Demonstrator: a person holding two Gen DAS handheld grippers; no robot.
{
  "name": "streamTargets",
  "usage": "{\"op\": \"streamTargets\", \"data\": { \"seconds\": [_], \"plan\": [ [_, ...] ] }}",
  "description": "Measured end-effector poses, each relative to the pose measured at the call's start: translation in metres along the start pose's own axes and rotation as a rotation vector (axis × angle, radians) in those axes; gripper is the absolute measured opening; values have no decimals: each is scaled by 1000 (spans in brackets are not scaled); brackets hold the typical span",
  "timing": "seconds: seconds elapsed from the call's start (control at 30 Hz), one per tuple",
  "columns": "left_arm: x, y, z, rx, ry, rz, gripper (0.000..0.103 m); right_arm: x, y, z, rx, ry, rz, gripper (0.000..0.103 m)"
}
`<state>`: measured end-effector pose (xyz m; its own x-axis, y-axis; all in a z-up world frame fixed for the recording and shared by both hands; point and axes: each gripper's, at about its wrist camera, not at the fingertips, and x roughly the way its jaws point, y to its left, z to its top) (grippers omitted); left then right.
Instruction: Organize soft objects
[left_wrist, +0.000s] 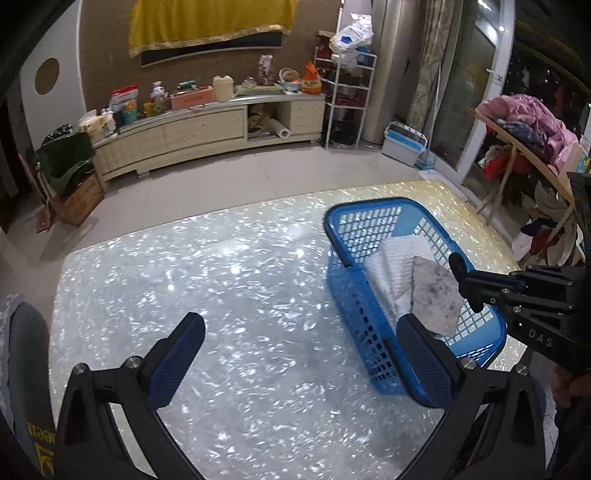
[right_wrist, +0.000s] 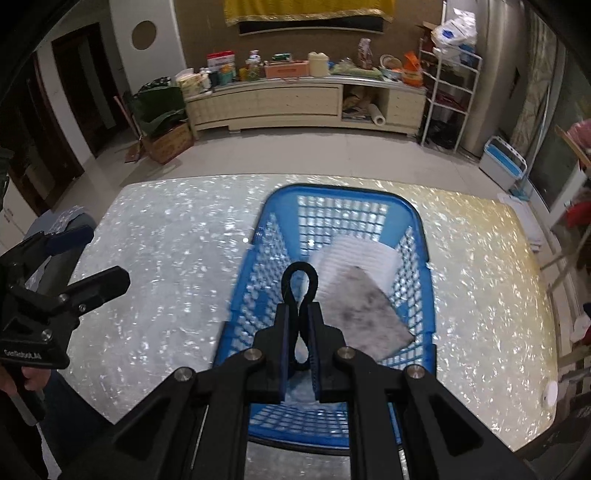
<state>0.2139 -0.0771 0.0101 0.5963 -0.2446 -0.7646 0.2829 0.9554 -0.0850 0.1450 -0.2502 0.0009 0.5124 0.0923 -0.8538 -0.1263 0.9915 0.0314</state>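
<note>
A blue plastic basket (left_wrist: 347, 295) (right_wrist: 417, 229) stands on the shiny table. Inside lie a white towel (left_wrist: 388, 273) (right_wrist: 354, 251) and a grey cloth (left_wrist: 436, 295) (right_wrist: 365, 310) on top of it. My right gripper (right_wrist: 300, 328) (left_wrist: 467, 288) hangs over the basket, shut on a black hair tie (right_wrist: 300, 280) (left_wrist: 457, 264) whose loop sticks out past the fingertips. My left gripper (left_wrist: 301, 358) is open and empty above the table, left of the basket, its right finger in front of the basket's near wall; it also shows in the right wrist view (right_wrist: 88, 258).
The table (left_wrist: 184, 277) (right_wrist: 166, 258) has a glittering white top with a yellowish far right part. Beyond it are a tiled floor, a long TV cabinet (left_wrist: 207, 129) with clutter, a white shelf rack (left_wrist: 347, 99), and a rack of clothes (left_wrist: 528, 136) at right.
</note>
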Motion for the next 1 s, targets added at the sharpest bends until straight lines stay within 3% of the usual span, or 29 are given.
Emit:
{"op": "streamTargets", "data": {
  "seconds": [0.27, 0.6, 0.67, 0.73, 0.8, 0.87, 1.0],
  "plan": [
    [39, -18, 3, 34, 55, 7, 103, 31, -37, -3, 58, 62, 9, 9],
    [73, -23, 0, 21, 106, -4, 103, 57, -48, 2, 58, 84, 28, 13],
    [74, -24, -1, 28, 104, 1, 103, 52, -45, 1, 48, 58, 20, 23],
    [72, -24, -2, 34, 98, 10, 103, 46, -43, -1, 49, 40, 22, 59],
    [69, -22, -2, 30, 97, 8, 103, 39, -43, -3, 53, 21, 27, 70],
    [65, -20, -3, 22, 92, 9, 103, 31, -43, -5, 58, 5, 39, 71],
    [49, -17, -8, 9, 68, 14, 103, 13, -41, -9, 74, -27, 52, 88]
  ]
}}
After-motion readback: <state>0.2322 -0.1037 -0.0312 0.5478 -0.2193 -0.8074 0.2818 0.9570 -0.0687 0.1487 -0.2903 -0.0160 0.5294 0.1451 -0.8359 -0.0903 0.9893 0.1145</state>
